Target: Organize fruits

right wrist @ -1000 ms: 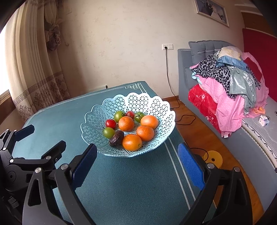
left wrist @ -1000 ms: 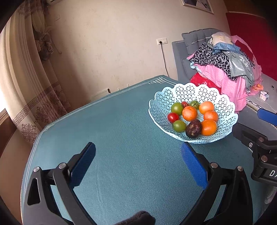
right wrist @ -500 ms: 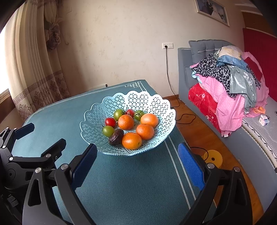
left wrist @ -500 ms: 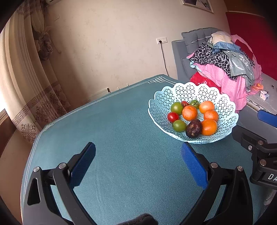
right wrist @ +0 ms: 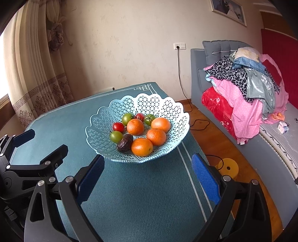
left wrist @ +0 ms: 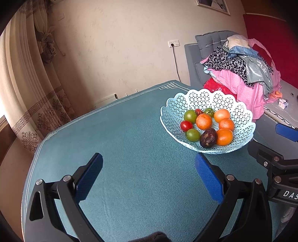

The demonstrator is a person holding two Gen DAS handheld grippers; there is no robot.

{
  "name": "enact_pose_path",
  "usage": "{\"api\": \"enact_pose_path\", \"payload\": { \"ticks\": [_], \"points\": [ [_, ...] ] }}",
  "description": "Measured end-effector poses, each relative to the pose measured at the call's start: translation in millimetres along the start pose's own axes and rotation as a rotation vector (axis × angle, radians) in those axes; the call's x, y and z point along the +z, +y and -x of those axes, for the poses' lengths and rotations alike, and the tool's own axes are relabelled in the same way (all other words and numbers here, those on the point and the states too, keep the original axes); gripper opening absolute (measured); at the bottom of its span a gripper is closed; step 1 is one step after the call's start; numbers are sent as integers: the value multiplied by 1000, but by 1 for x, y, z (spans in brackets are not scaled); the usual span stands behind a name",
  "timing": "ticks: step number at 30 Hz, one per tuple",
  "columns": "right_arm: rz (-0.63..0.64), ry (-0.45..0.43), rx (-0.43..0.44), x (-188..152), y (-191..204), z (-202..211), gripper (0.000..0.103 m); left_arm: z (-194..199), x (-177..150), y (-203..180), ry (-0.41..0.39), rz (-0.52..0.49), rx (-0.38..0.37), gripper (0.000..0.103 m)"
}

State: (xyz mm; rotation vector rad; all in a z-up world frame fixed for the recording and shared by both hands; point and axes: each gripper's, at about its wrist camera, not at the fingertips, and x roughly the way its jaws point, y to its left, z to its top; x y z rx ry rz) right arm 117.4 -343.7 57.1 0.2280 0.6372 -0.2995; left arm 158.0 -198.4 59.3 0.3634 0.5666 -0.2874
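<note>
one basket [right wrist: 104,141] holds nine fruits: four oranges [right wrist: 135,127] [right wrist: 161,124] [right wrist: 156,136] [right wrist: 142,146], three green tomatoes [right wrist: 127,118] [right wrist: 149,119] [right wrist: 116,136], two red tomatoes [right wrist: 118,126] [right wrist: 139,116], besides one dark wrinkled fruit [right wrist: 125,143], ten in all. two tools: left [left wrist: 147,172], right [right wrist: 147,172], each with two blue pads.

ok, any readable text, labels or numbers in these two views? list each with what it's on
"DAS": white letters on the black body of the right gripper, at the right edge of the left wrist view; the word is cut off by the frame.
Small white and blue box on the sofa: print too small to read.
Framed picture on the wall: no legible text.
Nothing readable on the basket, the fruit or the tablecloth.
</note>
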Motion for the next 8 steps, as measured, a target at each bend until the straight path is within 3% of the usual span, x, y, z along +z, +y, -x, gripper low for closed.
{"api": "enact_pose_path", "payload": {
  "ticks": [8],
  "points": [
    [29, 46, 24, -8, 20, -3, 94, -2, -9, 23, 47, 55, 13, 100]
  ]
}}
